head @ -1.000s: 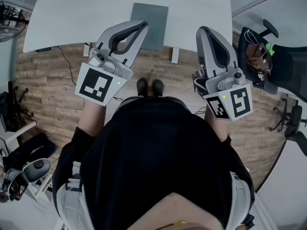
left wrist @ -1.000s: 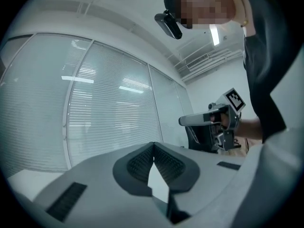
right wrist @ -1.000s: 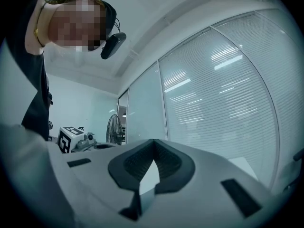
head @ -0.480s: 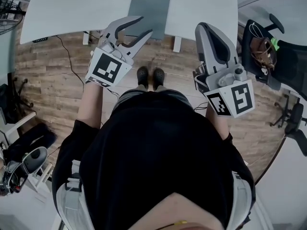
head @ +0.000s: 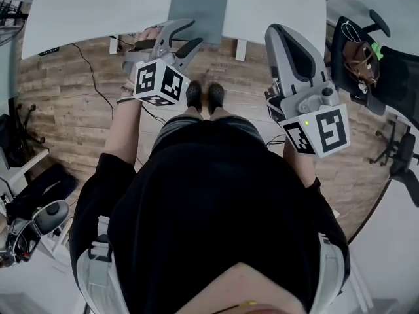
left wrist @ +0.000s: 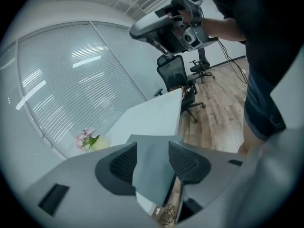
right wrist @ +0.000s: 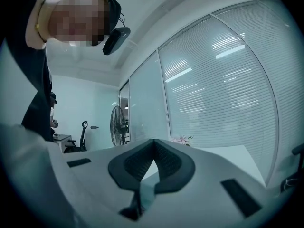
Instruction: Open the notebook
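A closed grey notebook (head: 200,8) lies flat on the white table (head: 98,8), reaching its near edge. My left gripper (head: 195,33) hovers just off that edge by the notebook's near left corner. Its jaws have just been opening and stand open, gripping nothing. In the left gripper view the notebook (left wrist: 154,170) shows through the gap of the left gripper (left wrist: 153,148), beyond the pads (left wrist: 124,163). My right gripper (head: 273,31) is held over the floor to the notebook's right with its tips together. The right gripper (right wrist: 153,142) is shut on nothing.
Pink flowers (left wrist: 85,139) sit at the table's far side. Office chairs (head: 366,51) stand to the right and a floor fan (right wrist: 116,125) to the left. A cable (head: 88,77) trails over the wooden floor below the table edge. The person's shoes (head: 204,95) are under the grippers.
The left gripper has dropped toward the table's near edge, rolled over, and gone from shut to open. The right gripper has sunk only slightly.
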